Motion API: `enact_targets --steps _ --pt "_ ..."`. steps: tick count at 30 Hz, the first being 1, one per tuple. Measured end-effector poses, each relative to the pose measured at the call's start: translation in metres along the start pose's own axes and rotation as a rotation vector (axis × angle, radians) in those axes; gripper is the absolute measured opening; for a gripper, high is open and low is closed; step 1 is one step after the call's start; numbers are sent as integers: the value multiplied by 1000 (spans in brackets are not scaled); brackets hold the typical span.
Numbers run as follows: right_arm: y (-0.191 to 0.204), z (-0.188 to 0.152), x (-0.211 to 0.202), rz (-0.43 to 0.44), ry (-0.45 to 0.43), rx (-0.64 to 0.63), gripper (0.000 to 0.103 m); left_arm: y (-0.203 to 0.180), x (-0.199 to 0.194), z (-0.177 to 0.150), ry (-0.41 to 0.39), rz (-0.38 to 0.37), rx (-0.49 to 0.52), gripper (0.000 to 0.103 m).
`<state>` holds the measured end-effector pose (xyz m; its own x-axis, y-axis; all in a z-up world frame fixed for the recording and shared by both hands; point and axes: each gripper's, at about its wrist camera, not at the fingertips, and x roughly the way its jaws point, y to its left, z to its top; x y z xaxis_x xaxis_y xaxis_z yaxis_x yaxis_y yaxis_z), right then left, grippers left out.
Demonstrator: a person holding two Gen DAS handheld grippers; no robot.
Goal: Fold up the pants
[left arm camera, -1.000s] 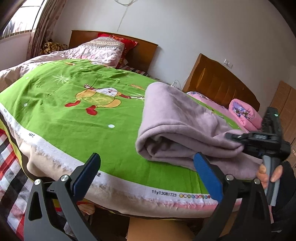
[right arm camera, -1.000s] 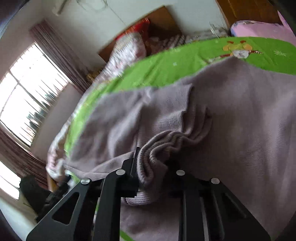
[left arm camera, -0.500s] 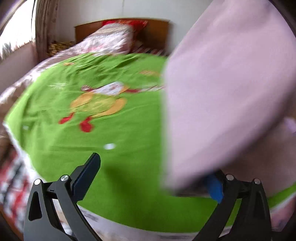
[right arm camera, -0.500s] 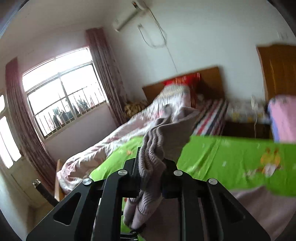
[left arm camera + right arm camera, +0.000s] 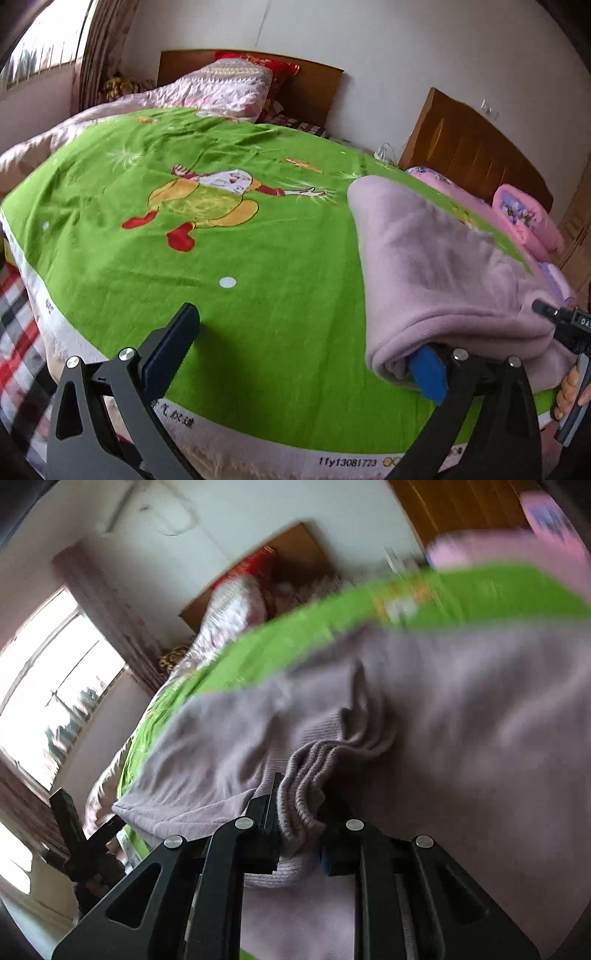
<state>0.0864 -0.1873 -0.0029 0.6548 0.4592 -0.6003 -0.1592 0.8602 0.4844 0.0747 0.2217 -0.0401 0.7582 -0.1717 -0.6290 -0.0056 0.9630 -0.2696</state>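
Pants (image 5: 443, 266): a lilac, fleecy garment is seen folded into a thick bundle on the right part of the green bedspread (image 5: 258, 258), near the bed's front edge.
Left gripper (image 5: 303, 350): the fingers are held wide apart; the left pad (image 5: 173, 343) is shown above bare green cloth, while the blue right pad (image 5: 428, 373) is tucked under the bundle's front fold, with nothing clamped between them.
Right gripper (image 5: 299, 812): the fingers are drawn together on a bunched, ribbed edge of the pants (image 5: 461, 738).
Left wrist view only: the cartoon figure (image 5: 207, 199) printed on the bedspread, two wooden headboards (image 5: 472, 147), pink pillows (image 5: 528, 221) and printed digits (image 5: 347, 462) on the hem are shown; the right gripper (image 5: 569, 325) and part of the hand (image 5: 570, 387) holding it are caught at the right border.
Right wrist view only: the ribbed edge in the grip, a bright window (image 5: 48, 701) and the left gripper (image 5: 79, 834) as a dark shape at lower left are shown.
Hidden or unclear: the right wrist view is smeared by motion blur, so the far bedding is hard to make out. The right gripper's pads are covered by cloth. The layers under the bundle cannot be told apart.
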Motion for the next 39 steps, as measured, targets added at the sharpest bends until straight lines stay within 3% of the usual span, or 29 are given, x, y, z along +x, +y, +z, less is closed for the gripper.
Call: enact_targets --steps 4,8,12,15,18,22,25,26,30,32,33,36,39 --pt "5 2 4 1 14 -33 18 4 -2 5 22 -27 -72 101" --pt "4 -5 1 44 -13 4 18 4 -16 5 -45 -54 -115 100" --pt "18 -1 -3 81 -41 -35 18 20 -12 -3 -61 -105 -238 100" --pt "11 -9 30 -30 108 -46 19 13 -11 -5 -66 -56 -182 100" --pt "5 -8 27 -20 130 -14 19 10 -11 -5 -62 -19 -143 101" --pt "0 -10 19 -19 138 -3 27 -6 -8 -14 -46 134 26 102" --pt "1 -14 1 -61 113 -24 61 -6 -15 -22 -36 171 118 102" --pt "3 -16 -9 -104 84 -50 67 -4 -19 -23 -37 167 130 102" --pt "18 -16 -37 -190 -17 -151 67 0 -37 -34 -72 281 251 101" --pt "34 -15 -44 -190 -53 -222 67 7 -46 -34 -80 315 244 101" --pt "42 -14 -45 -177 -64 -250 67 8 -55 -30 -106 303 223 101" --pt "66 -14 -36 -152 -80 -336 67 -8 -81 -3 -206 175 184 101" --pt "89 -15 -16 -140 -51 -410 67 -50 -77 28 -192 -9 211 101"
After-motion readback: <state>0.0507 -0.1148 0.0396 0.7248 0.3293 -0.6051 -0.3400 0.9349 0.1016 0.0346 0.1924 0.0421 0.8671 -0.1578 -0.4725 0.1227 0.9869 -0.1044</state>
